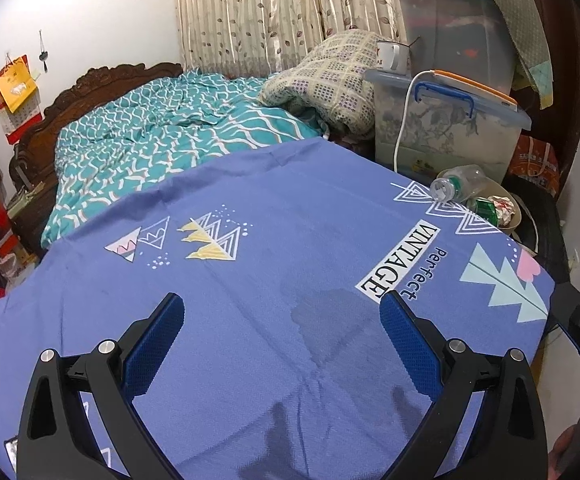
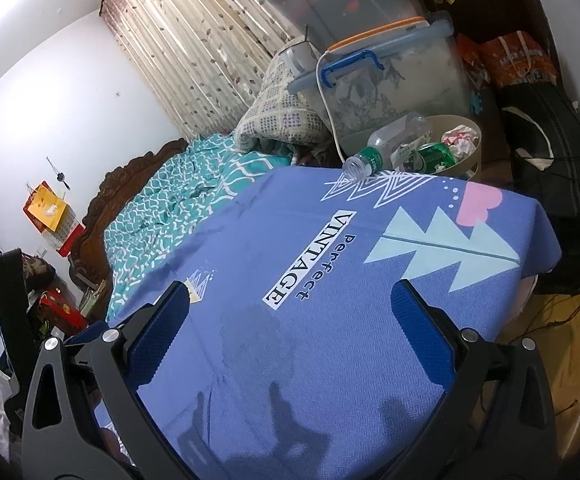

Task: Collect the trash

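Note:
A beige round bin (image 2: 472,162) stands past the far right edge of a table with a blue printed cloth (image 2: 330,320). It holds a clear plastic bottle with a green label (image 2: 382,148), a green can (image 2: 434,156) and crumpled paper (image 2: 460,140). The bottle's neck sticks out over the table edge. The left wrist view shows the bin (image 1: 512,210), the bottle (image 1: 460,184), the can (image 1: 484,208) and the paper (image 1: 502,208). My left gripper (image 1: 281,312) and right gripper (image 2: 290,300) are both open and empty, above the near part of the cloth.
Two stacked clear storage boxes (image 1: 446,128) with a white cable (image 1: 404,120) stand behind the bin. A folded checked blanket (image 1: 326,80) and teal bedding (image 1: 161,136) lie on a bed to the left. Dark bags (image 2: 550,160) sit on the floor to the right.

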The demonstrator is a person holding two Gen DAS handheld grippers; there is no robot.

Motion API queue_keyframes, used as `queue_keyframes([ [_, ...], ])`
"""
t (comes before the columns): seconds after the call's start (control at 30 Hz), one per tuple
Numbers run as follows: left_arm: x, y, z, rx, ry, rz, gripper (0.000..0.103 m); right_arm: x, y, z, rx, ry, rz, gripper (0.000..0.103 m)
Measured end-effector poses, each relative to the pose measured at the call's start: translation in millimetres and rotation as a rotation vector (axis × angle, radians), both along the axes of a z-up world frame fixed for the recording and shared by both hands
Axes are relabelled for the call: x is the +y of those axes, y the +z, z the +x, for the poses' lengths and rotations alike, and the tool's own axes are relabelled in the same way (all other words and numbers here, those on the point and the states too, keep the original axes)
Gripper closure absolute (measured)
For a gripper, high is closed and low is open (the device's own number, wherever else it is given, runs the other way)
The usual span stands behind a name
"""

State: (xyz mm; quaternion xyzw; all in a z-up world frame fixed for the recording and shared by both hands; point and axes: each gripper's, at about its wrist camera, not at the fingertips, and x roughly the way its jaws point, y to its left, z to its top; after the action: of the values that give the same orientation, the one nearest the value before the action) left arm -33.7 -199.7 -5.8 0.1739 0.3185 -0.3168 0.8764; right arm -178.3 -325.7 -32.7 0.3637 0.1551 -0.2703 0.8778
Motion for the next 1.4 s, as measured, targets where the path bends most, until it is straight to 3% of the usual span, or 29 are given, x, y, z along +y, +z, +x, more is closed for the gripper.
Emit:
queue_keyframes([
  [0.2, 0, -3, 1, 0.04, -0.012, -0.01, 0.009, 3, 2, 4, 0.011, 0.022, -0.015, 0.003],
  [0.63, 3, -1, 0, 0.01, 0.007, 0.013, 0.009, -2, 5, -1, 0.024, 0.019, -0.016, 0.003],
  [0.93, 9, -1, 7, 0.052, 0.011, -0.023, 0.009, -1, 12, -5, 0.023, 0.01, -0.042, 0.003],
  [1.4, 13, 8, 2, 0.004, 0.048, -0.029, 0.009, 6, 14, -3, 0.028, 0.024, -0.068, 0.003],
])
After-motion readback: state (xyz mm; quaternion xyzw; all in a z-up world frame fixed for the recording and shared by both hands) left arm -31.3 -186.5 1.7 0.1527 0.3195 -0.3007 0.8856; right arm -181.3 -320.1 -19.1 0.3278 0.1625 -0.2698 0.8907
